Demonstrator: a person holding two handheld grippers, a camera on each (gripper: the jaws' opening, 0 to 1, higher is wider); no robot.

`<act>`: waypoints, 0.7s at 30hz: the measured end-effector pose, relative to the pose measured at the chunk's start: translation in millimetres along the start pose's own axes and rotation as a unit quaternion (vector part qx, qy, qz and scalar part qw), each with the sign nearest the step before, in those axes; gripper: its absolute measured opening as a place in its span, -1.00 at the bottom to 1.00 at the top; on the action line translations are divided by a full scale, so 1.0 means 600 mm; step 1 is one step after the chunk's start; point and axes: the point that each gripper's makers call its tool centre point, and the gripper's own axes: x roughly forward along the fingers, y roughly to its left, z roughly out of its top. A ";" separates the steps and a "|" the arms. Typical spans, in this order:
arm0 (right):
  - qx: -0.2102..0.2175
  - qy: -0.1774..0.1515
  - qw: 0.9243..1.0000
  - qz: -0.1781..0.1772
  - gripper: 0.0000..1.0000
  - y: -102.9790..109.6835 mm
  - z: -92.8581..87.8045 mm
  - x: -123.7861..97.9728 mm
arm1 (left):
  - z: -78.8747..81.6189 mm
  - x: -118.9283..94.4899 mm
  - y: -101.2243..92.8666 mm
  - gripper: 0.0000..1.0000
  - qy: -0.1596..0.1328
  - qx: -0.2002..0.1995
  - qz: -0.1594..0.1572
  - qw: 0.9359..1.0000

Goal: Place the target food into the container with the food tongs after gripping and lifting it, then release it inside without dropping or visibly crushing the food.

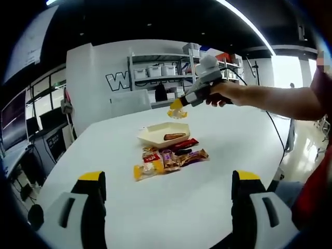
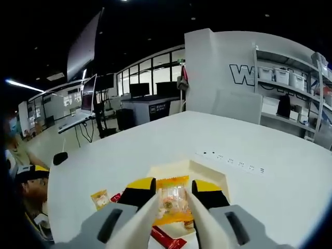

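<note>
The right gripper (image 2: 173,199) is clamping an orange snack packet (image 2: 172,203) between its yellow-tipped jaws, holding it in the air just above a cream paper tray (image 2: 217,177) on a white table (image 2: 155,140). In the right gripper view the packet's long axis is running along the jaws, pointing away from the camera. From the left gripper view, the same packet (image 1: 177,113) is hanging from the right gripper (image 1: 179,105), held by a person's hand (image 1: 220,94), above the far rim of the tray (image 1: 155,135). One dark red bar (image 1: 174,136) is lying inside the tray, its long axis crosswise in that view. Just beside the tray's near edge, roughly five wrapped snacks (image 1: 168,158) are lying in a loose cluster, among them a yellow packet (image 1: 144,170) and a red one (image 1: 185,144); the exact count is hard to make out. The left gripper (image 1: 169,179) is hovering low over the near table with its jaws spread wide, holding nothing.
</note>
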 end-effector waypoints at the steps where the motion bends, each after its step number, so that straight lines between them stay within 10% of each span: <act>1: -0.005 -0.002 1.000 -0.001 -0.55 -0.001 0.002 0.000 | 0.000 -0.001 0.000 0.97 0.000 0.000 0.000 1.000; 21: -0.006 -0.014 1.000 -0.006 -0.54 -0.006 0.019 -0.037 | 0.010 -0.010 0.000 0.97 -0.004 0.008 0.004 1.000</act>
